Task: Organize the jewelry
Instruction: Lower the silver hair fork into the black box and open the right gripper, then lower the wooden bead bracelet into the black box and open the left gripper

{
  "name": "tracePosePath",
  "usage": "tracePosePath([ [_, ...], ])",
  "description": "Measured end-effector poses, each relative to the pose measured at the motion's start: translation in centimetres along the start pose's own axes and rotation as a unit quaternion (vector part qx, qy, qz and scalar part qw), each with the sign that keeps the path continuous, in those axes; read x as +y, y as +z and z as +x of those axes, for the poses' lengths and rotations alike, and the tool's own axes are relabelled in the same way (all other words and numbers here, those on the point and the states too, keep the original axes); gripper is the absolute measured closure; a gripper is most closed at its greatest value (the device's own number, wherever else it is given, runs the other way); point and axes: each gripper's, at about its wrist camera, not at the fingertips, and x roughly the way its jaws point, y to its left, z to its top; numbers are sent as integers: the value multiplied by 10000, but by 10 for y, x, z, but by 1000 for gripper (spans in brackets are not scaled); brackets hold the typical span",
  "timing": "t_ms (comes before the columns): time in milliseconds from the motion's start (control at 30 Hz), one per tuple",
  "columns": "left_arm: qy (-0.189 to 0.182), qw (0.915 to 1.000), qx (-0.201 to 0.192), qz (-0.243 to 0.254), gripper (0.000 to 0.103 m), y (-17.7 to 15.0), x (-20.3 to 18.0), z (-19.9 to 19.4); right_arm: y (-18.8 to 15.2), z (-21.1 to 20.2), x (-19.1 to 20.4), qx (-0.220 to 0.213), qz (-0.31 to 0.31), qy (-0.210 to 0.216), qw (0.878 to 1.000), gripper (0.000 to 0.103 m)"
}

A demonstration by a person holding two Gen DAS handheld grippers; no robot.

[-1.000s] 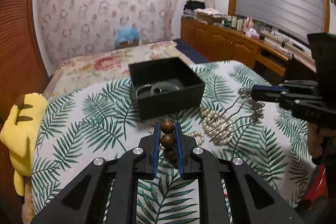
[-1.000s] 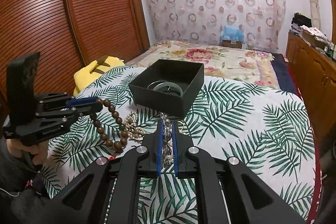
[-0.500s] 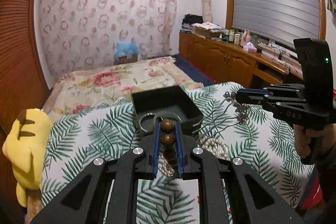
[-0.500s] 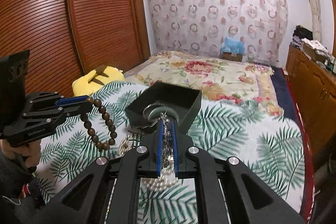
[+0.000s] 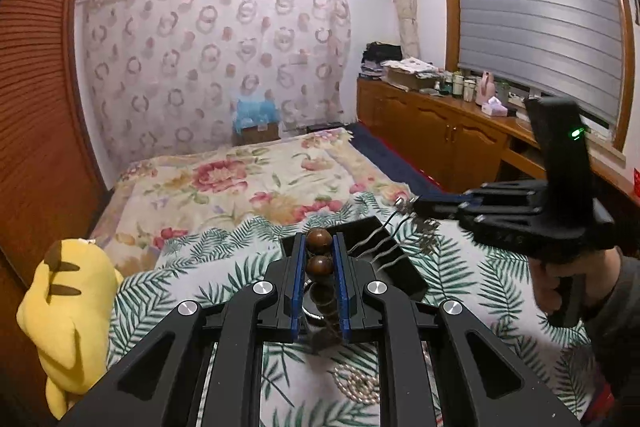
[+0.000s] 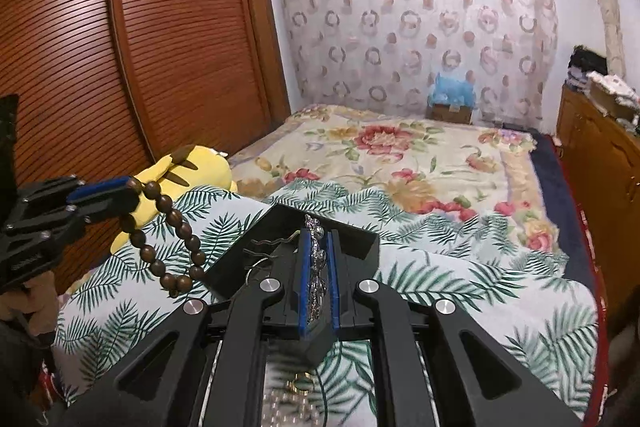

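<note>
My left gripper (image 5: 319, 241) is shut on a brown wooden bead bracelet (image 5: 319, 239), which hangs as a loop in the right wrist view (image 6: 168, 235). My right gripper (image 6: 318, 237) is shut on a silver hair comb (image 6: 318, 259); its wavy prongs (image 5: 376, 247) hang over the black open box (image 5: 396, 275). Both grippers are raised above the box (image 6: 320, 223), which is partly hidden behind the fingers. A pearl necklace (image 5: 356, 383) lies on the palm-leaf cloth below and also shows at the bottom of the right wrist view (image 6: 288, 407).
A yellow plush toy (image 5: 64, 315) lies at the bed's left edge, by the wooden wardrobe (image 6: 120, 67). A floral bedspread (image 5: 240, 183) covers the far half of the bed. A wooden cabinet (image 5: 440, 135) with bottles runs along the right wall.
Both grippers have risen and moved forward over the black box, carrying the bead bracelet and the silver comb. The pearls stay on the cloth.
</note>
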Motion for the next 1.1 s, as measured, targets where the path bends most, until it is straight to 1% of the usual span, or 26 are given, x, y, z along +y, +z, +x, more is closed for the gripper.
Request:
tracePosePath([
  [133,23,10000,45,5,91,5,5,13,-3,34,-2,346,16,165,9993,94],
  [233,2,10000,69,-12,91,9,9,22,-9,50,-4,534,19,234,9983,94],
  [300,-17,10000,79,-12,91,11,10,27,-12,56,-5,623,51,266,9977,93],
  [433,-101,9999,77,-2,91,15,10,35,-16,62,-3,720,34,202,9972,93],
  [600,-215,9997,65,39,91,18,7,45,-17,57,-3,691,15,121,9975,93],
  [833,-341,9992,199,72,91,21,4,63,-17,37,-12,544,-31,-123,9984,93],
  [1100,-470,9980,399,121,91,10,-4,68,-21,22,-22,472,77,-199,9987,93],
])
